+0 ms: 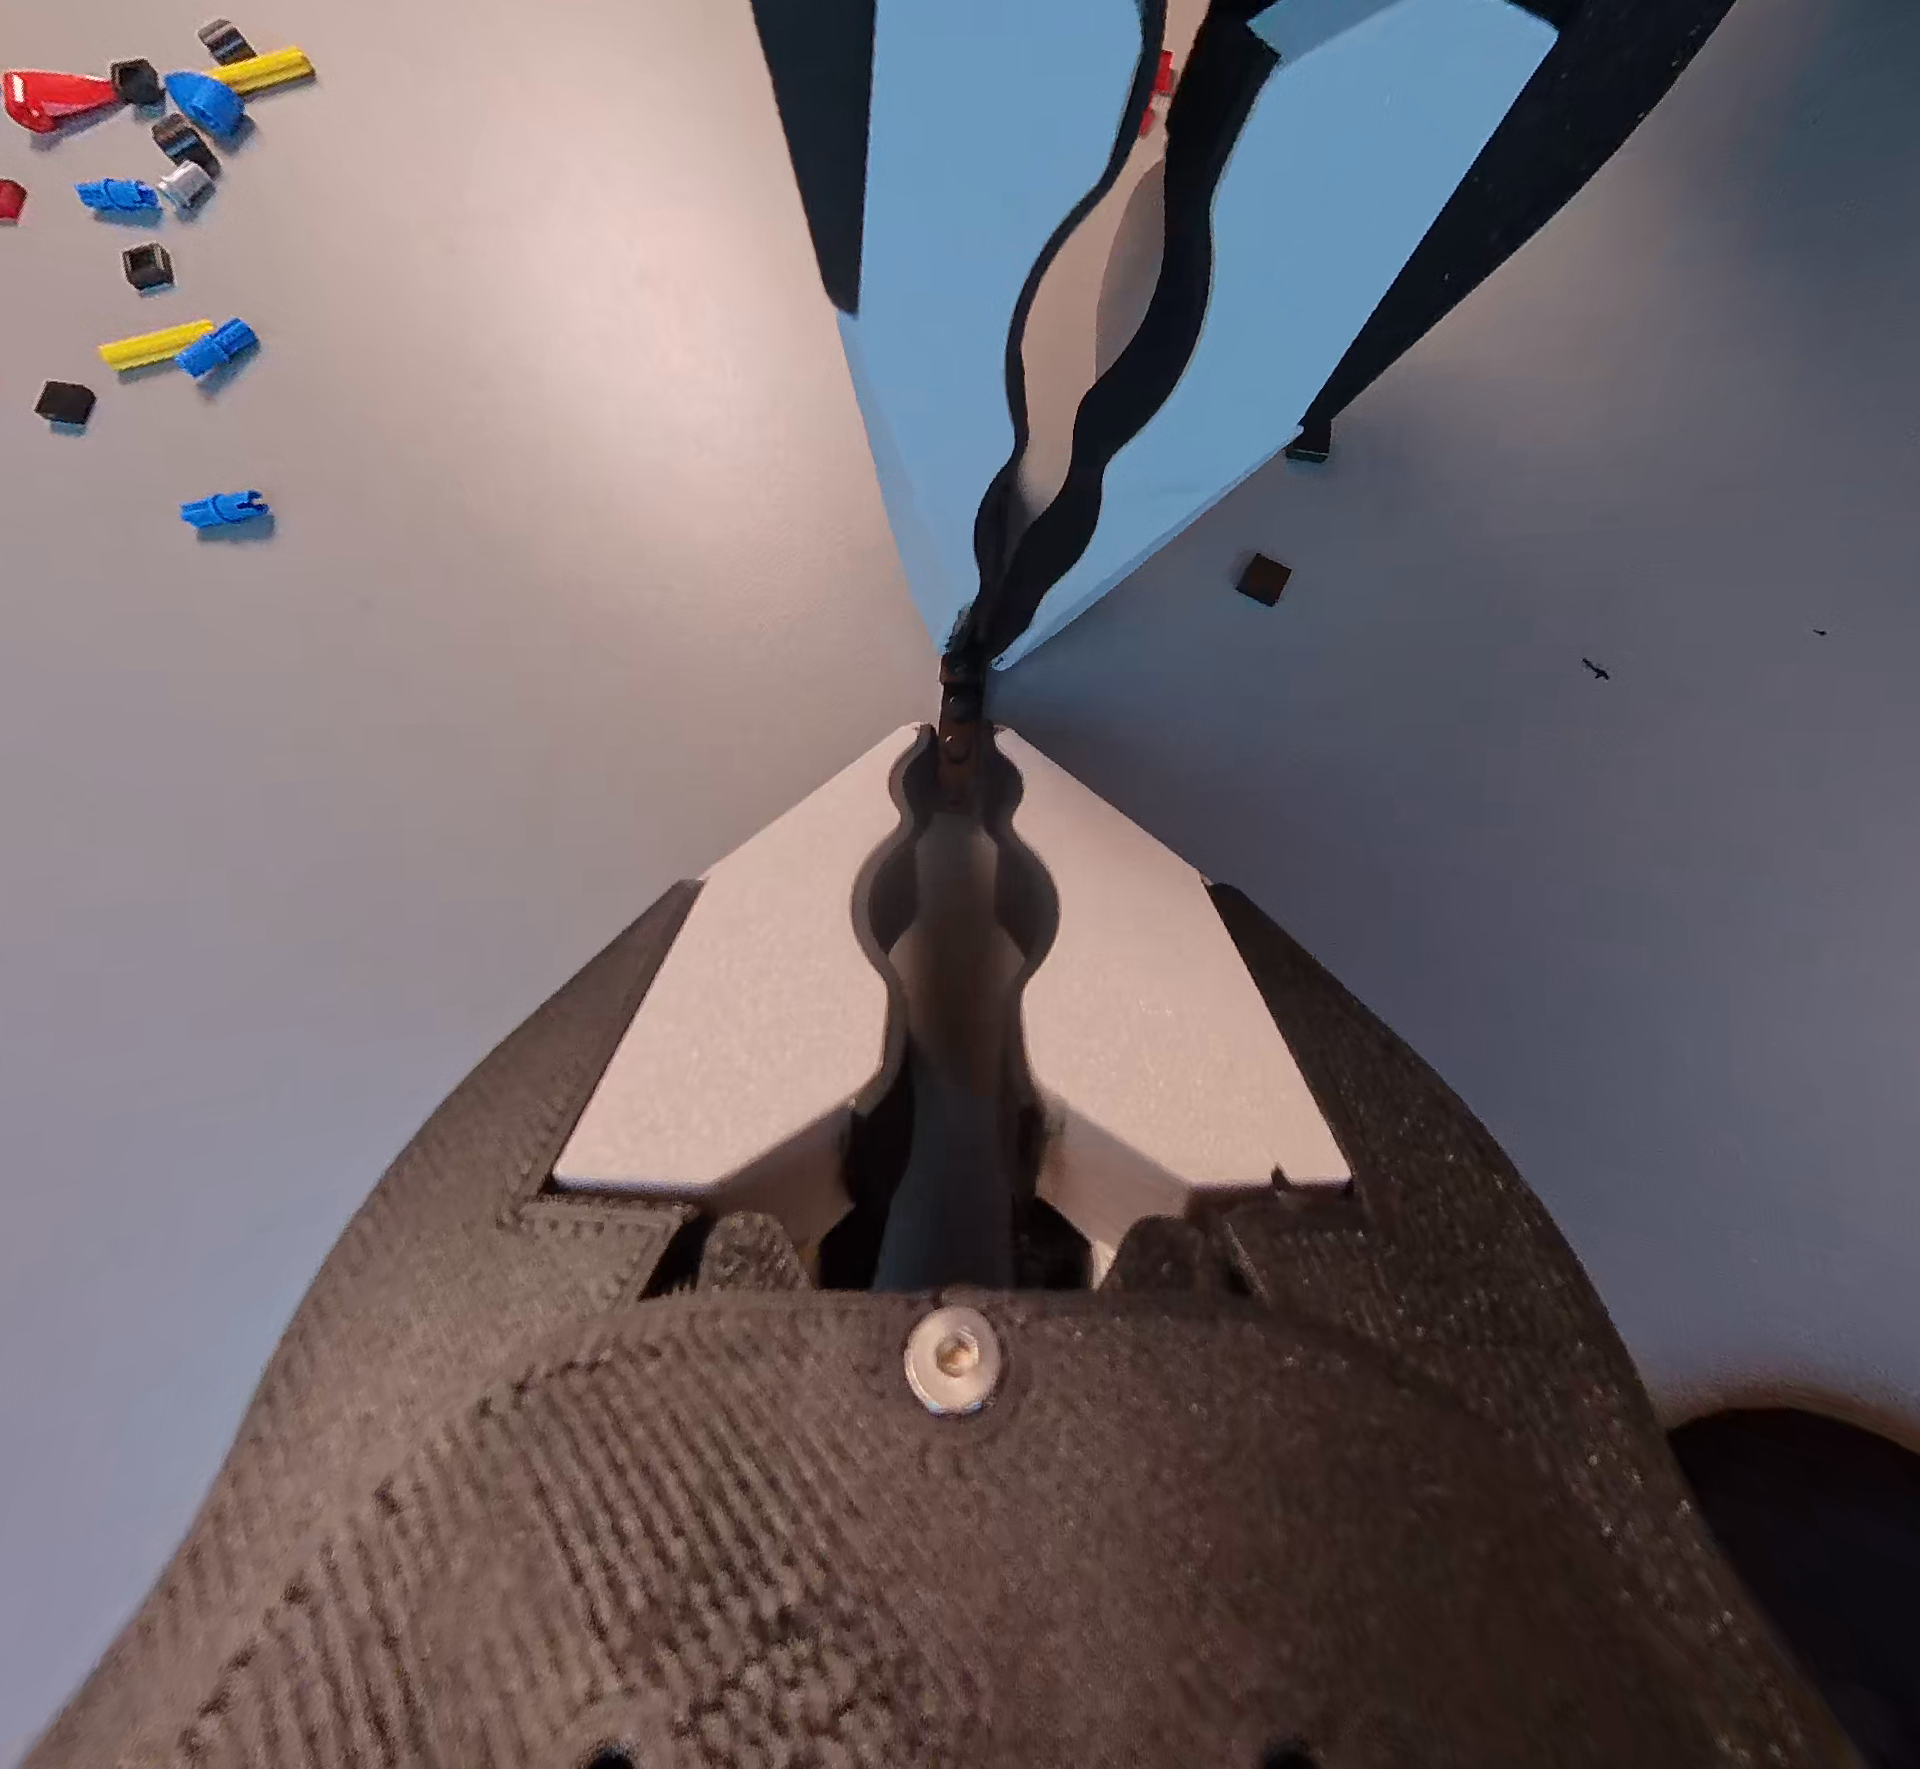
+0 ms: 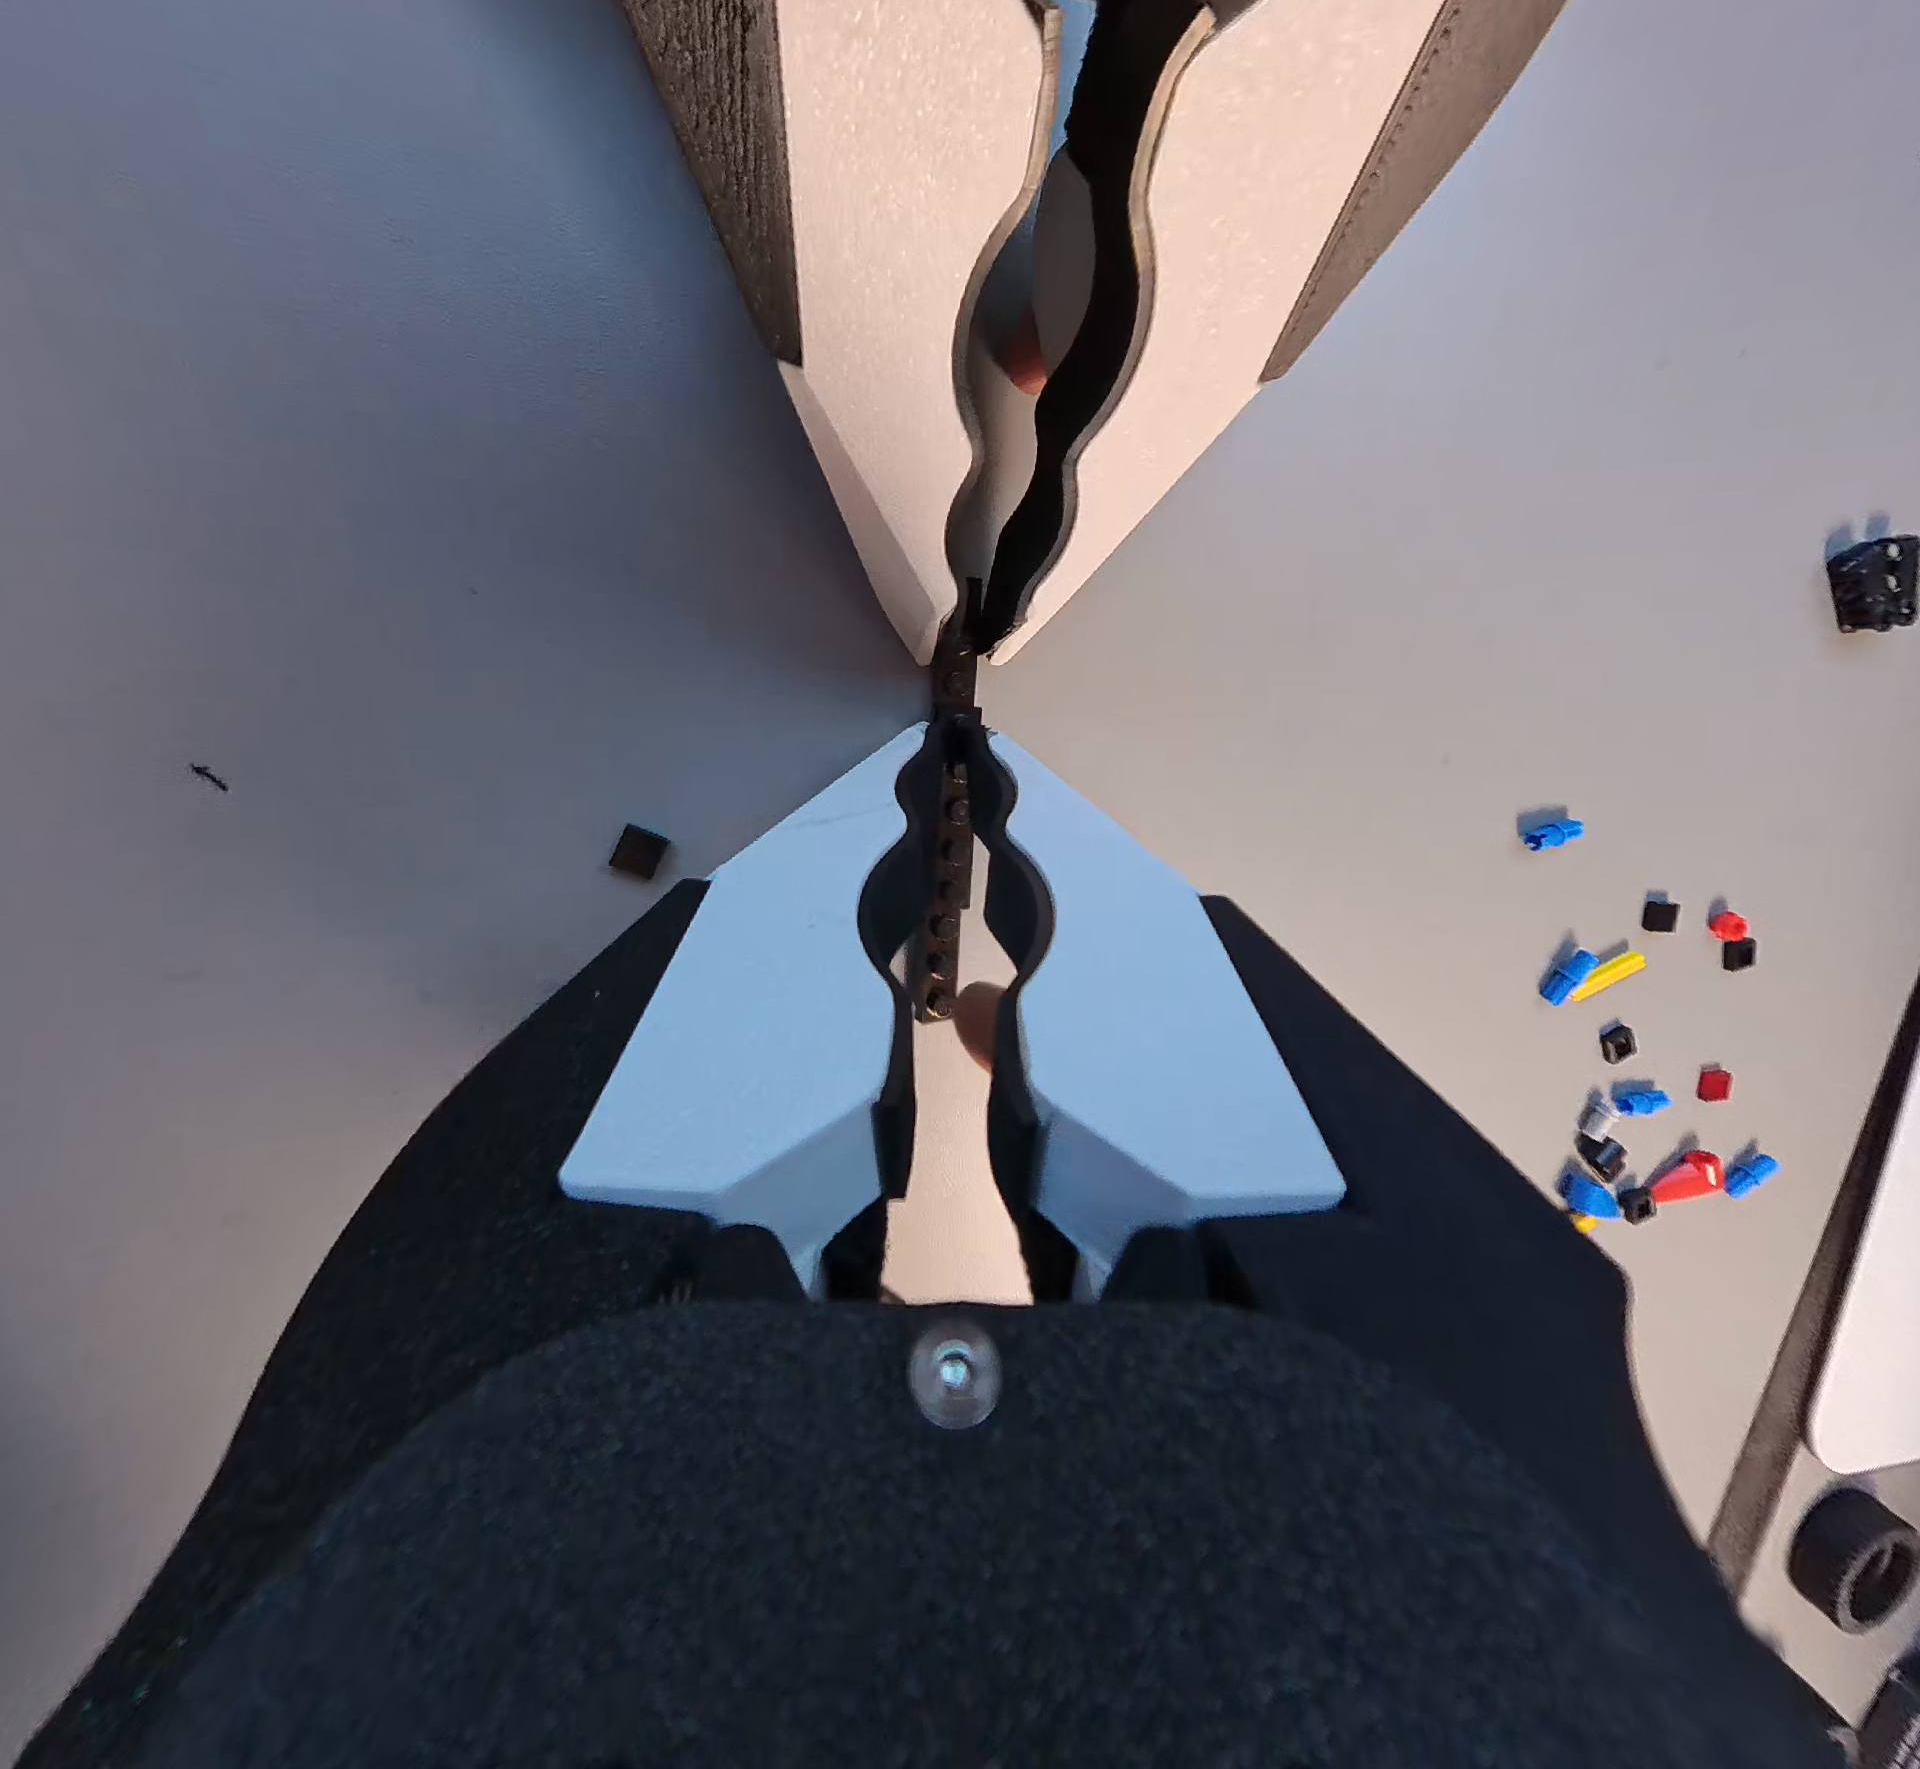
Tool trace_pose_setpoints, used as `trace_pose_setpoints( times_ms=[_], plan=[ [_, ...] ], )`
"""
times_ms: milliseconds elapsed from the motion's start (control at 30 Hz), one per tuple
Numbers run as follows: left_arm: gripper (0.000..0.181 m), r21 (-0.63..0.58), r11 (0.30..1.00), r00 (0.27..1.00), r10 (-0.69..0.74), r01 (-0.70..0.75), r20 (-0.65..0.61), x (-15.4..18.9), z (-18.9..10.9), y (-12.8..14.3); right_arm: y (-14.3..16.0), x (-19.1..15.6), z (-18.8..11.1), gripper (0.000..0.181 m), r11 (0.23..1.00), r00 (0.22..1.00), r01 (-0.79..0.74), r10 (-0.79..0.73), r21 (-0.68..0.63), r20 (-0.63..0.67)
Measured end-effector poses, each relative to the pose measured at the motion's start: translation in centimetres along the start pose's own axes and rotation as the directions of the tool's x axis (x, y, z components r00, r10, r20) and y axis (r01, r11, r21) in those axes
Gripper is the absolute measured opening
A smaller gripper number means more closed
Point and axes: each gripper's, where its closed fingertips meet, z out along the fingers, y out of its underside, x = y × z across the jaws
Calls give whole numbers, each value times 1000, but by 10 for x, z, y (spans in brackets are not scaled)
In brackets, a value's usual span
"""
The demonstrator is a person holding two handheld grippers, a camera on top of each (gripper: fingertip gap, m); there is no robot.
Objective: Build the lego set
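both tools (image 1: 958, 745) (image 2: 954, 732) pinching black beam (image 2: 948, 888) — tip-to-tip

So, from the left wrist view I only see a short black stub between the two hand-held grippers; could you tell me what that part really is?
Observer: It's a long black studded beam, running back between the right hand-held gripper's fingers.
Operator: Thanks. Are there any spare parts that I can't see?
Observer: A black block with holes lies alone, far right.
Operator: Anything else?
Observer: A black tyre sits at the lower right, beside a white object.
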Motion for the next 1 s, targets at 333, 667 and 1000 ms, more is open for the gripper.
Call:
trace_pose_setpoints(
  times_ms=[333, 667, 1000],
  plan=[
    [6, 1, 1000, 1000, -8, 8, 7, 0, 0, 0, -5, 1, -15, 14, 983, 998, -60, 63, 176, -12],
    [6, 27, 996, 995, -89, 90, -40, 1, 0, -5, 5, 0, -1, 15, 989, 1000, -20, 19, 145, 2],
    [5, 42, 962, 957, -263, 270, -124, -2, -1, -10, 3, 3, 1, 5, 989, 991, 64, -47, 134, -126]
  ],
)
